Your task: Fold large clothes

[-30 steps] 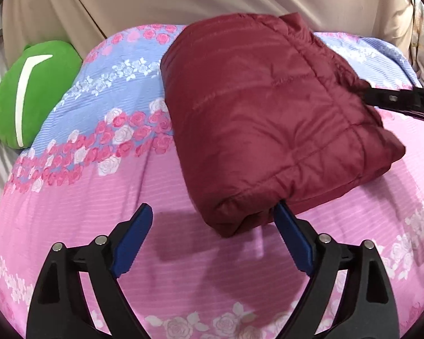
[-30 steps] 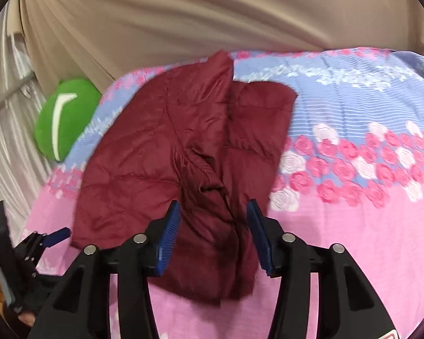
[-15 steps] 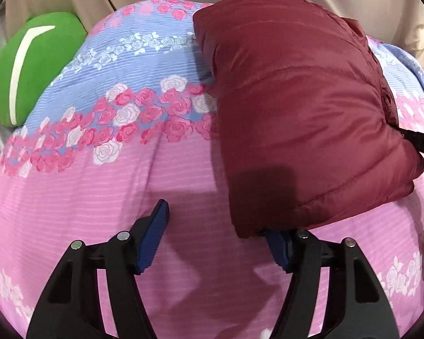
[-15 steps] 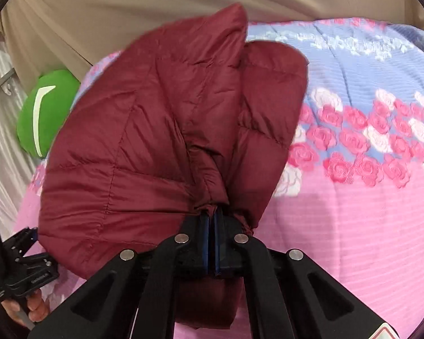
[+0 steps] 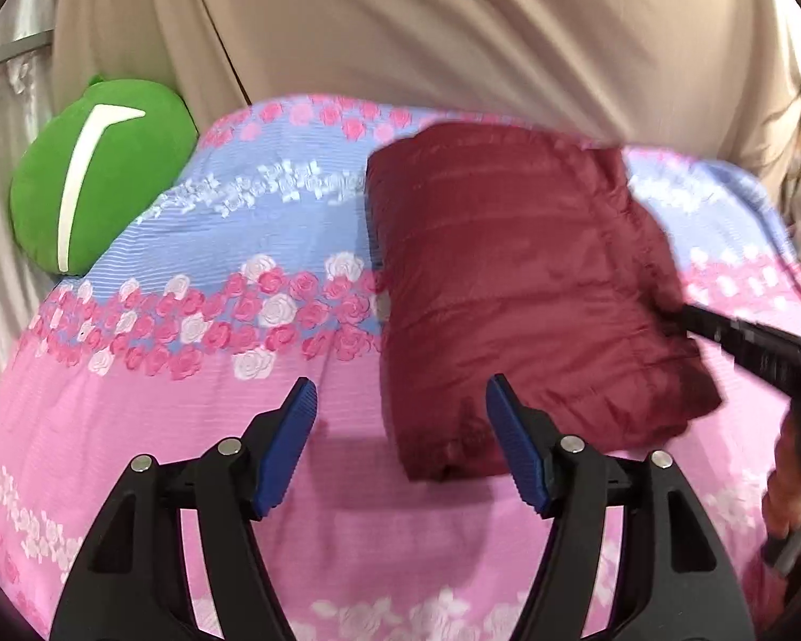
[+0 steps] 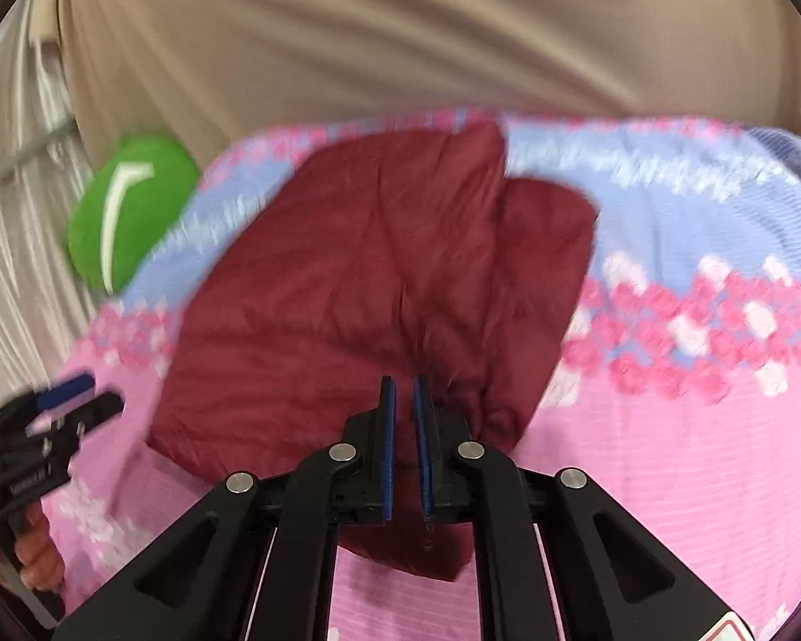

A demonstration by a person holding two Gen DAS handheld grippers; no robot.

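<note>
Maroon puffer jacket (image 5: 518,288) lies folded into a thick rectangular bundle on the floral pink-and-blue bedspread (image 5: 197,406), toward the right half of the bed as the left cam shows it; green plush cushion (image 5: 96,181) sits well apart at the far left edge, against the beige curtain (image 5: 454,32).

Left gripper (image 5: 398,438): released, blue pads wide, nothing between them; the right pad is just beside the bundle's near corner, not on it.

Right gripper (image 6: 403,406): jaws nearly together w/ a thin gap, easing open. Fabric shows behind and below the pads, but the gap itself looks clear, so prob. letting go of the jacket's near edge rather than clamping it. Frame is blurred, so not 100% sure.

Step in hand, my read: settling the folded bundle and releasing it. To do it well: open the right fully before pulling back, else slick nylon drags and the top layer slides off. Puffy fill springs up, so press flat w/ the left, then square the near corner.
</note>
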